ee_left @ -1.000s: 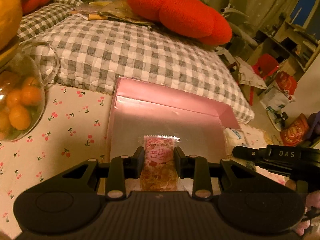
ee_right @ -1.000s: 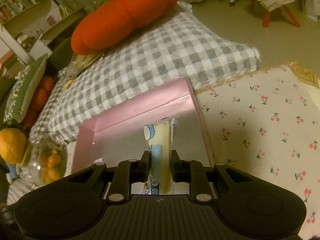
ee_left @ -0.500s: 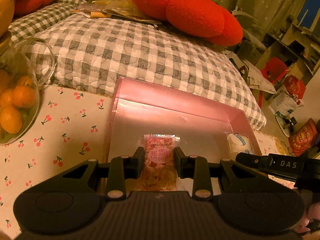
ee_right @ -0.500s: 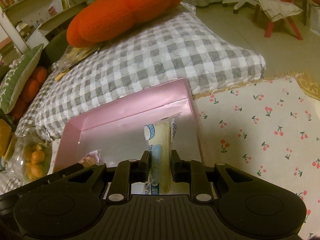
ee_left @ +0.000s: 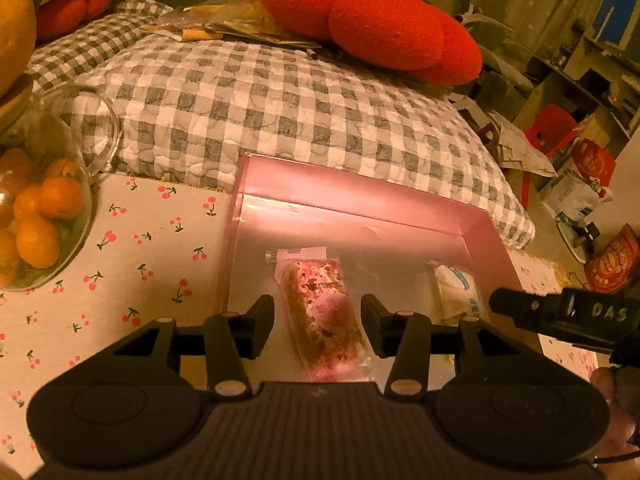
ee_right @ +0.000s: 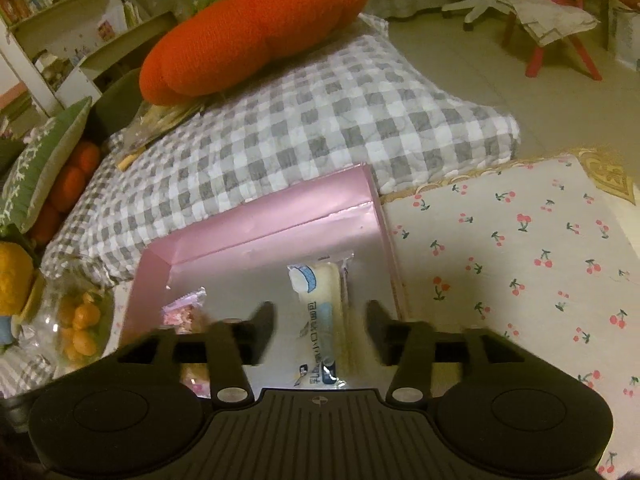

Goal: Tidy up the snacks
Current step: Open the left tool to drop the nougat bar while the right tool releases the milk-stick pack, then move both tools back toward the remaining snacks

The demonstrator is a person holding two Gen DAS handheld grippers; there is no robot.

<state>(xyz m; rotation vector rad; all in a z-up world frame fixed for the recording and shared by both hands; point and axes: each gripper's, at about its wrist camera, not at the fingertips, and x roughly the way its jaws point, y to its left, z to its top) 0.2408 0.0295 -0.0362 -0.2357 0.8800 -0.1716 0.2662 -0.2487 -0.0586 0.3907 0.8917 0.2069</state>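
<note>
Lying flat on the silvery floor of the shallow pink cardboard box [ee_left: 360,196] is a pink-wrapped snack bar with a speckled pink and cream filling [ee_left: 320,312], angled a bit so its far end leans toward the left wall. The black left gripper [ee_left: 318,320] sits right over it with both fingers spread wide, a clear gap on each side of the wrapper, so nothing's being squeezed. Over by the right wall of the same box there's a white and blue wrapped cream-coloured snack stick [ee_right: 320,312], also lying down, and the black right gripper [ee_right: 320,320] is parked around it the same way, fingers apart and not touching the packet. From the right wrist view the pink snack peeks out on the left, a little apart from the white one. That box sits on a white tablecloth with little red cherries [ee_right: 520,260]. Just left of it is a clear glass bowl of small orange fruits [ee_left: 40,216]. Behind everything is a grey and white checked quilted cushion [ee_left: 280,108] with a big red knitted pillow [ee_left: 372,24] on top.
</note>
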